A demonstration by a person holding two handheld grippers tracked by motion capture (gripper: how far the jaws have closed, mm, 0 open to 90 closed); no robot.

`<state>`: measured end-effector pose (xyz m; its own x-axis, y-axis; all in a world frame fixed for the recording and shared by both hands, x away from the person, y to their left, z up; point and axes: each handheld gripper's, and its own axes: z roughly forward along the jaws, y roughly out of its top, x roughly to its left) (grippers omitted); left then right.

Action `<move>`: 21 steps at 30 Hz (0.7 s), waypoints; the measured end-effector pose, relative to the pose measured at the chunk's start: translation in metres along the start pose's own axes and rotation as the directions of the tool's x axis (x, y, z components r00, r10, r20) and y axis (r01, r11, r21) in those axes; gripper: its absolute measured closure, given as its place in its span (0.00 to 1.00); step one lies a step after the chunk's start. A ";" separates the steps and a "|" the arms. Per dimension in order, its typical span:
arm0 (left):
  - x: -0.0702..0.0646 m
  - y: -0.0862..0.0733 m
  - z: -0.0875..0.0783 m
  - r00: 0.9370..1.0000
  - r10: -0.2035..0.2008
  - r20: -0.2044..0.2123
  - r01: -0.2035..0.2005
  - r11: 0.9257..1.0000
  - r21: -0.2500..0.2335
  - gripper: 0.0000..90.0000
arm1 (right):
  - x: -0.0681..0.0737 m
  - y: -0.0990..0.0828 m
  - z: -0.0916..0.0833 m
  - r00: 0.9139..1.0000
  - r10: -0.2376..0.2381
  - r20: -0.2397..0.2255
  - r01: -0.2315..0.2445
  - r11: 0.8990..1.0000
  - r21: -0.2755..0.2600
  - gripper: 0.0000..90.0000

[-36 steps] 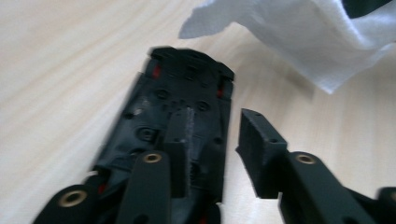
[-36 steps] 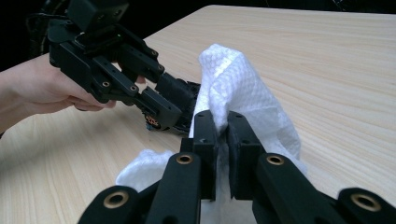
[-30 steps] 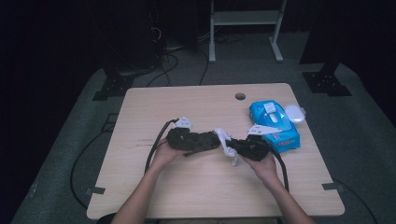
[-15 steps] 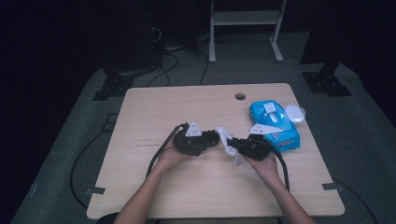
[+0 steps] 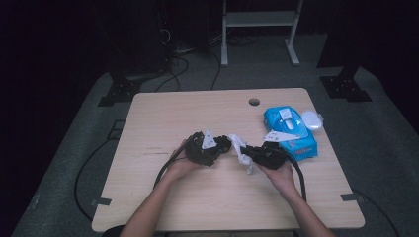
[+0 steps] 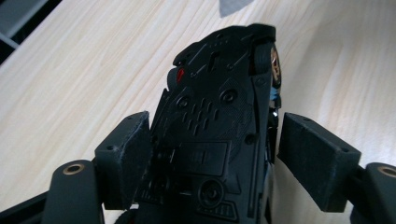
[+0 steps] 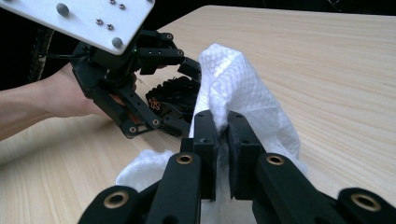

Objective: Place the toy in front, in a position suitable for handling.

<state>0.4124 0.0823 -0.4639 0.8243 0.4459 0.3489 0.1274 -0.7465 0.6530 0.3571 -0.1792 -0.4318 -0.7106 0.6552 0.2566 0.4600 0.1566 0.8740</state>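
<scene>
At a pale wooden worktop (image 5: 163, 192), a person works two hand-held tongs close together near the middle of the surface. The left tongs (image 5: 217, 146), seen from the high view at the left of the pair, bracket a black toy car (image 6: 219, 116) turned so its moulded underside faces the camera that rides on them; a wheel with a gold hub shows at the car's far end. Their jaws have just been opening: in the left gripper view the left pad sits against or just beside the car's flank, while a clear gap shows between the right pad and the car's other side, so the car lies between the pads rather than pinched by them. Whether the car rests on the worktop or is propped by the left pad cannot be told. The right tongs (image 7: 223, 154) are closed almost completely on a crumpled white wipe (image 7: 243, 93), whose textured fold rises above the jaws and spills down either side onto the worktop. In the right gripper view the wipe stands just beside the car and the left tongs, and seems to brush the car, though contact is not certain. Behind the right hand (image 5: 281, 174), near the worktop's right edge, lies a blue pack of wipes (image 5: 289, 129) with a white lid flipped open beside it.
</scene>
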 end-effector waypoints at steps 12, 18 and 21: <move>0.008 0.006 -0.001 0.999 -0.022 0.038 0.023 1.000 -0.012 0.35 | -0.001 0.000 0.001 1.000 0.004 0.001 -0.004 1.000 -0.002 0.92; 0.008 0.001 0.007 1.000 -0.016 0.008 0.016 0.999 0.029 0.22 | -0.002 0.000 0.000 1.000 0.005 0.002 -0.005 1.000 -0.004 0.92; 0.012 -0.002 0.010 0.998 -0.047 0.040 0.045 0.998 0.041 0.27 | -0.002 0.000 0.000 1.000 0.007 0.002 -0.007 1.000 -0.006 0.92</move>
<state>0.4273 0.0838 -0.4674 0.8388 0.4602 0.2909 0.1869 -0.7452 0.6401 0.3584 -0.1806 -0.4323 -0.7063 0.6579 0.2614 0.4612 0.1476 0.8749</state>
